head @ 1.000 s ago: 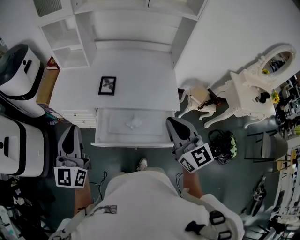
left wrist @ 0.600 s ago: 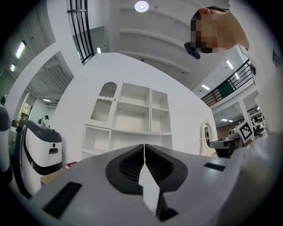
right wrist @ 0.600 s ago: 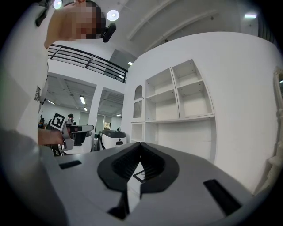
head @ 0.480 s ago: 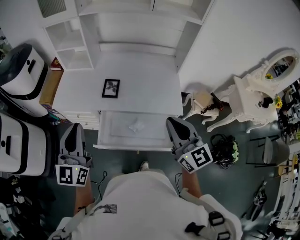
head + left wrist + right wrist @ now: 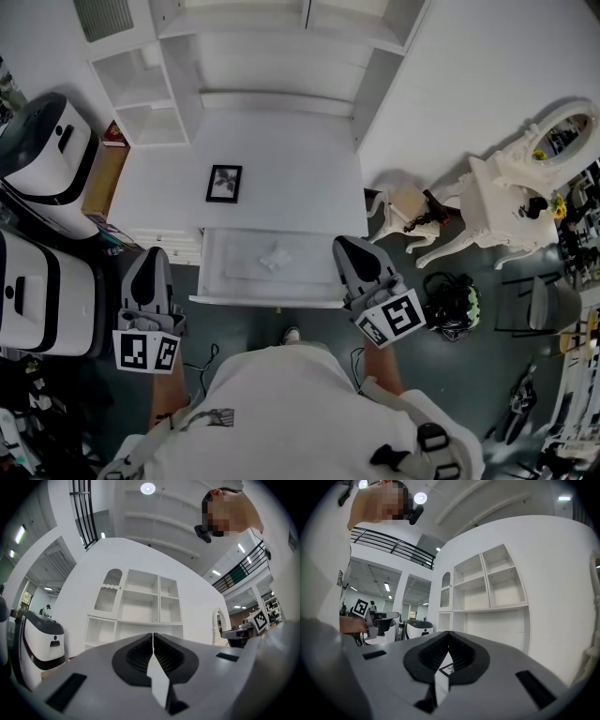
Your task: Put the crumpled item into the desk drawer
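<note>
The white desk has its drawer pulled out towards me. A crumpled white item lies inside the drawer, near its middle. My left gripper hangs left of the drawer, below the desk's front edge, shut and empty. My right gripper is at the drawer's right end, also shut and holding nothing. In the left gripper view the left gripper has its jaws meeting, and it points up at the shelves. The right gripper shows the same in the right gripper view.
A small black picture frame lies on the desk top. White shelving rises behind the desk. Two large white machines stand at the left. An ornate white dressing table, a small stool and a dark bag fill the right.
The desk and drawer have slid slightly down and right in the head view. Both grippers stay shut in about the same places.
</note>
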`<state>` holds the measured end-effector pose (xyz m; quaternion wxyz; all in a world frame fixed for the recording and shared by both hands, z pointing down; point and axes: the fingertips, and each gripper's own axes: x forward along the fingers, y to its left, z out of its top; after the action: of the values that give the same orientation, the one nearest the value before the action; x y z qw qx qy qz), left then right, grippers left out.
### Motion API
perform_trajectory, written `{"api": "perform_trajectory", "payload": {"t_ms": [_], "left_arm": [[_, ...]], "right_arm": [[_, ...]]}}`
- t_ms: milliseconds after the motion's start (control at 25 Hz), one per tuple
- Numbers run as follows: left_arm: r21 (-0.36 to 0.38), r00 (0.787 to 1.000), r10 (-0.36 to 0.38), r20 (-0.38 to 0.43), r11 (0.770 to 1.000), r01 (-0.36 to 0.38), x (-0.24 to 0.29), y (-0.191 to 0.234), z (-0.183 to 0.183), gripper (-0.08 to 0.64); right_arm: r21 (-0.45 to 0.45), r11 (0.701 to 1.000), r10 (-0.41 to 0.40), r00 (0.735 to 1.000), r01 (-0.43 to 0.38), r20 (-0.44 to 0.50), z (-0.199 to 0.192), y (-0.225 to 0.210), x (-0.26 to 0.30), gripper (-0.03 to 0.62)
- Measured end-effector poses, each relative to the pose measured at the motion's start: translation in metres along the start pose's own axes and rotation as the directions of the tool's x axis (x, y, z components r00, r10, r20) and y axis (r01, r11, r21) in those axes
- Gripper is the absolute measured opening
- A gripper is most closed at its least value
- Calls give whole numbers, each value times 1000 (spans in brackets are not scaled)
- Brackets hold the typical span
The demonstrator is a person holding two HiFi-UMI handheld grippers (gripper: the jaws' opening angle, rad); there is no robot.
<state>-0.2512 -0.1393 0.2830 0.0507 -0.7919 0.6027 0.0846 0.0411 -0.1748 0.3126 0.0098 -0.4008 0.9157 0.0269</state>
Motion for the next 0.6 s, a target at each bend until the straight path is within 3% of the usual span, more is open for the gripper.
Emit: {"api": "perform_trajectory", "payload": {"t_ms": [600], "left_arm": [[-12,999,4,-39,1000,-4,4,-2,-15,20]], "right_arm": [[13,1000,27,999,-26,-22,-15,0,2,9]]}}
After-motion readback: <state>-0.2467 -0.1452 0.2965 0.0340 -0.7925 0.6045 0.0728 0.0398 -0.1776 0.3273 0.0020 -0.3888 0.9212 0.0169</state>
